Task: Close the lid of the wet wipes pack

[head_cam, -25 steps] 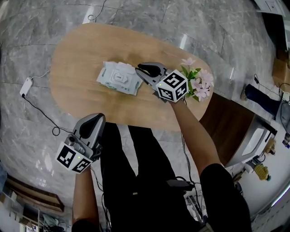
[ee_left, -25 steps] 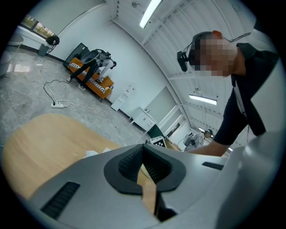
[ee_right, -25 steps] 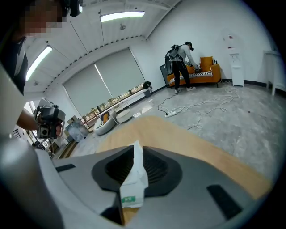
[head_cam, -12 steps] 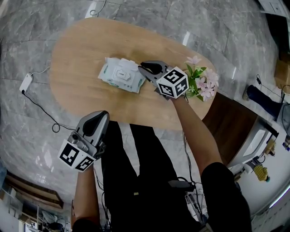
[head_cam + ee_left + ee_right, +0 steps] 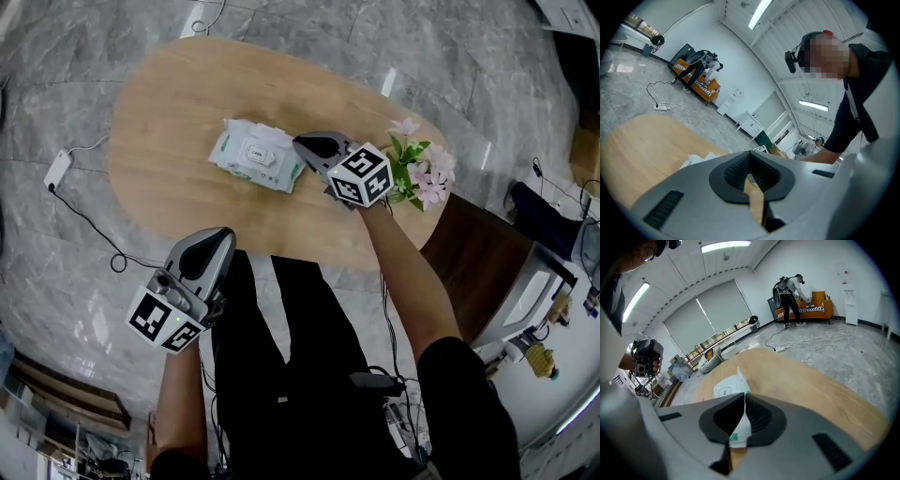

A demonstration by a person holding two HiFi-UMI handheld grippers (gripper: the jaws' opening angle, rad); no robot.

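The wet wipes pack (image 5: 255,156) lies on the oval wooden table (image 5: 169,112), pale green and white, its white lid lying flat on top. My right gripper (image 5: 300,143) hovers at the pack's right end, jaws shut with nothing between them. In the right gripper view the pack (image 5: 727,389) shows just beyond the closed tips of the right gripper (image 5: 743,395). My left gripper (image 5: 221,236) is held off the table's near edge, above the person's legs, shut and empty. The left gripper view has the closed jaws of that gripper (image 5: 750,154) and a white corner of the pack (image 5: 696,159).
A small bunch of pink flowers (image 5: 417,171) stands at the table's right end, close behind the right gripper. A white power strip (image 5: 55,175) and its cable lie on the marble floor at left. A person (image 5: 791,292) stands by an orange sofa far off.
The head view has shifted slightly. The right gripper stays at the pack's right end and the left gripper stays off the table edge; both remain shut.
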